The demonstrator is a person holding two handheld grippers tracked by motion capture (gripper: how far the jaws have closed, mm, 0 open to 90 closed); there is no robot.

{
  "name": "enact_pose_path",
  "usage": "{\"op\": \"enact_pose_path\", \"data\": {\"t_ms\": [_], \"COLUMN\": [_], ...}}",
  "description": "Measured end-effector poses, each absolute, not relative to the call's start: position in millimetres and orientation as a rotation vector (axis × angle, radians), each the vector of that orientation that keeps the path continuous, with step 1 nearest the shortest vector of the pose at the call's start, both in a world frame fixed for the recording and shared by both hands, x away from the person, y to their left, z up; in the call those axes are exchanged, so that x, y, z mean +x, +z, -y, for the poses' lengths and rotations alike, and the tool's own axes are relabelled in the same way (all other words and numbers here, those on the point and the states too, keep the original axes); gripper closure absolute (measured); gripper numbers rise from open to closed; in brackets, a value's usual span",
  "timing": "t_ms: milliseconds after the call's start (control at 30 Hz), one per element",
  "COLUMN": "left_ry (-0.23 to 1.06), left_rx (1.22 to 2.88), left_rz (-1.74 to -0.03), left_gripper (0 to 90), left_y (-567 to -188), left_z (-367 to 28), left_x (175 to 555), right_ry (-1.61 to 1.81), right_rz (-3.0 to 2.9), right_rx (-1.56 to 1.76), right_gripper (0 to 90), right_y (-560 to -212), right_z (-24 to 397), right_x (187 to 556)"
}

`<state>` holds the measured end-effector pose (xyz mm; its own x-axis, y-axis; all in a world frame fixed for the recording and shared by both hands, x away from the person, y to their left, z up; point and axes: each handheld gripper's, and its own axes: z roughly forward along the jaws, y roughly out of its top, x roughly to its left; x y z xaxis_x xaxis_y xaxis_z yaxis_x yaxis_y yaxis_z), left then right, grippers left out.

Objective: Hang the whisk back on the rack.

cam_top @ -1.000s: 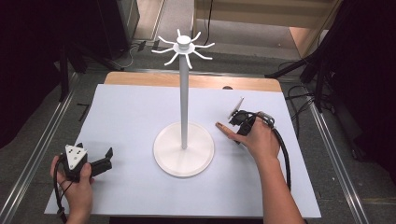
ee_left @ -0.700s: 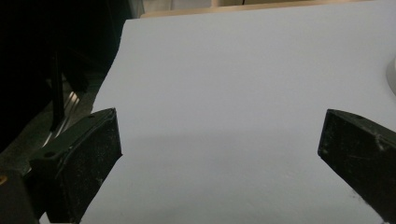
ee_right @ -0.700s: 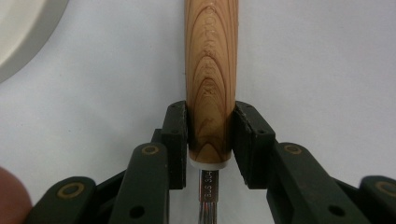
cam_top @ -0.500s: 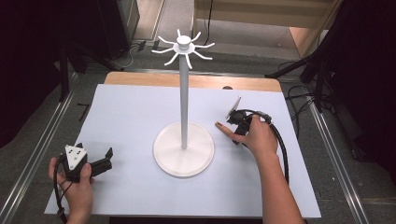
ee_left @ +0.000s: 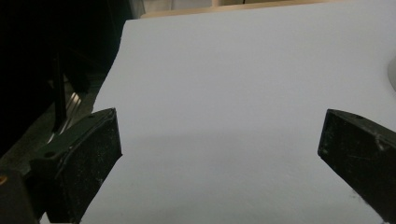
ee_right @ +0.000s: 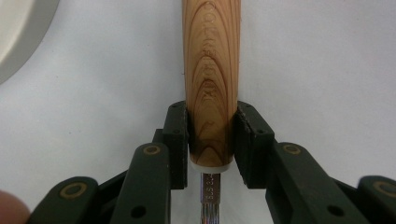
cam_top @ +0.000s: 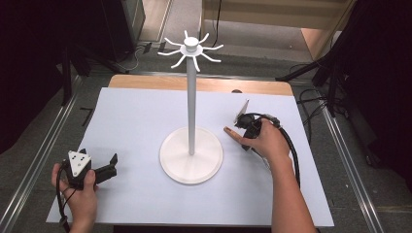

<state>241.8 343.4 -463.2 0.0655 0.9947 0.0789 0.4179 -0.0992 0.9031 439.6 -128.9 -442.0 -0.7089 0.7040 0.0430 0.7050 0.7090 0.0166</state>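
Two hands work at the desk (cam_top: 145, 111) in the high view. The left tongs (cam_top: 114, 164) rest low at its near left corner, jaws apart with nothing between them. The right tongs (cam_top: 245, 127) lie just right of the white stand (cam_top: 191, 154), whose round base sits mid-desk and whose pole rises to a crown of hooks. From this height only a wooden handle tip (cam_top: 230, 131) pokes out leftward from under the right hand (cam_top: 266, 141), and a grey blade-like end (cam_top: 241, 111) slants up behind it.

Seen from the left tongs (ee_left: 219, 140), the two black jaws stand wide over bare white sheet (ee_left: 243, 70) (a sliver of the stand's base shows at the right edge).

Looking along the right tongs (ee_right: 211, 140), the grip is plain: both pads press the wooden handle (ee_right: 211, 70) near its pale collar, where a metal shank (ee_right: 210, 196) enters. The handle lies flat on the sheet, pointing away, with the stand's base (ee_right: 18, 32) at upper left.
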Motion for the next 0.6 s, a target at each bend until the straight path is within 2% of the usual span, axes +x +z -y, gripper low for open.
{"op": "enact_pose_path", "data": {"t_ms": [600], "left_ry": [1.006], "left_rx": [1.626], "left_rz": [-1.437], "left_gripper": [0.0], "left_y": [-463.2], "left_z": [-342.8], "left_x": [241.9], "right_ry": [-0.251], "right_rz": [2.976], "right_rx": [-1.193], "right_gripper": [70.9], "right_y": [-426.5], "right_z": [145.2], "right_x": [408.7]}}
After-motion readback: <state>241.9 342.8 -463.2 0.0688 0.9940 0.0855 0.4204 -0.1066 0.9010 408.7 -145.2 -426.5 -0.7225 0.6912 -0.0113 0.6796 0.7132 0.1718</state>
